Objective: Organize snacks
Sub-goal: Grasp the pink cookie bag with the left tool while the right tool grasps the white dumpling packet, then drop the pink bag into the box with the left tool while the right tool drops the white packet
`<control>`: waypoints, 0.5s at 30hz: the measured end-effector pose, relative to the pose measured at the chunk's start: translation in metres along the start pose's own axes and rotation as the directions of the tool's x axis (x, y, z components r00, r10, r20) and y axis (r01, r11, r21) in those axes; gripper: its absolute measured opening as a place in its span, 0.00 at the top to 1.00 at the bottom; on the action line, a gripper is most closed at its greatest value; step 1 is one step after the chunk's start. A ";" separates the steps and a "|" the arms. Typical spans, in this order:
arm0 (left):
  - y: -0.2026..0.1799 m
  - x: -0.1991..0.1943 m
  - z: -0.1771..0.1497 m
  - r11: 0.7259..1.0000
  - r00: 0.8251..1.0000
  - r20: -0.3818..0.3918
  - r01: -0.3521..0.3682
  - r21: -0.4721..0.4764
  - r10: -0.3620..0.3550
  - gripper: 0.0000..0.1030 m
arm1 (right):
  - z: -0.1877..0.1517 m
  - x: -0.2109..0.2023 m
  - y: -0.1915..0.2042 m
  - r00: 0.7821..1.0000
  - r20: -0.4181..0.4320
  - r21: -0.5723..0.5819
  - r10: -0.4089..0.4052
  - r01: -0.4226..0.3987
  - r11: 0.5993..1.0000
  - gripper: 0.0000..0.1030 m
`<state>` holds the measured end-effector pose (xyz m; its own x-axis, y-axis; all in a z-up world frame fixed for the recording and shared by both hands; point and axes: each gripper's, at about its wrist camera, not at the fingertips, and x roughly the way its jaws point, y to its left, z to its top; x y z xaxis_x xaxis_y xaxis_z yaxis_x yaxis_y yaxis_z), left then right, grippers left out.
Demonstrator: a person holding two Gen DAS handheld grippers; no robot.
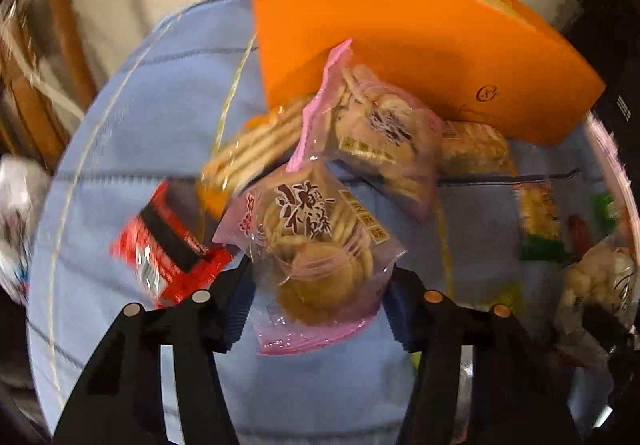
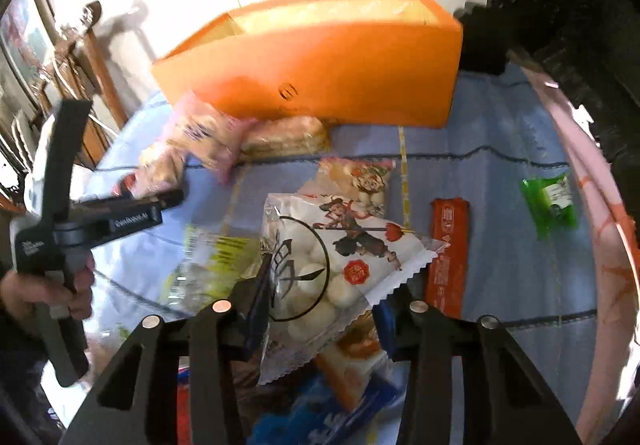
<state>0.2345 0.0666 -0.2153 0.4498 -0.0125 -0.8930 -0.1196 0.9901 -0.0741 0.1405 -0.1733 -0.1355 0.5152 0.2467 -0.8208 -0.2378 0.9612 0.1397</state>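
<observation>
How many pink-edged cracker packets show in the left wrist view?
2. One cracker packet sits between the left gripper's fingers; the other lies against the orange box. More may be hidden beneath.

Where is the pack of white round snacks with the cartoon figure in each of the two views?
Left wrist view: at the far right edge, low, partly cut off, the pack of white round snacks.
Right wrist view: centre, low, between the fingers of the right hand-held gripper.
Shared landmark: the orange box at the back of both views.
</observation>
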 end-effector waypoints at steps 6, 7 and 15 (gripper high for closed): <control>-0.005 -0.062 -0.008 0.999 0.995 0.093 0.026 0.026 -0.028 0.47 | 0.020 -0.046 0.008 0.996 0.092 -0.032 0.016 -0.013 0.999 0.57; -0.006 -0.073 -0.005 0.999 0.992 0.120 0.028 0.042 -0.033 0.47 | 0.026 -0.052 0.007 0.993 0.115 -0.027 0.013 -0.010 1.000 0.57; -0.021 -0.158 0.064 0.986 0.942 0.313 0.071 0.152 -0.117 0.47 | 0.092 -0.089 -0.010 0.948 0.308 0.024 -0.082 0.078 0.997 0.57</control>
<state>0.2226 0.0563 -0.0437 0.7152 -0.0834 -0.6939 0.0492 0.9964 -0.0690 0.1727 -0.1937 -0.0126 0.7615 0.1932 -0.6187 -0.1773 0.9802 0.0880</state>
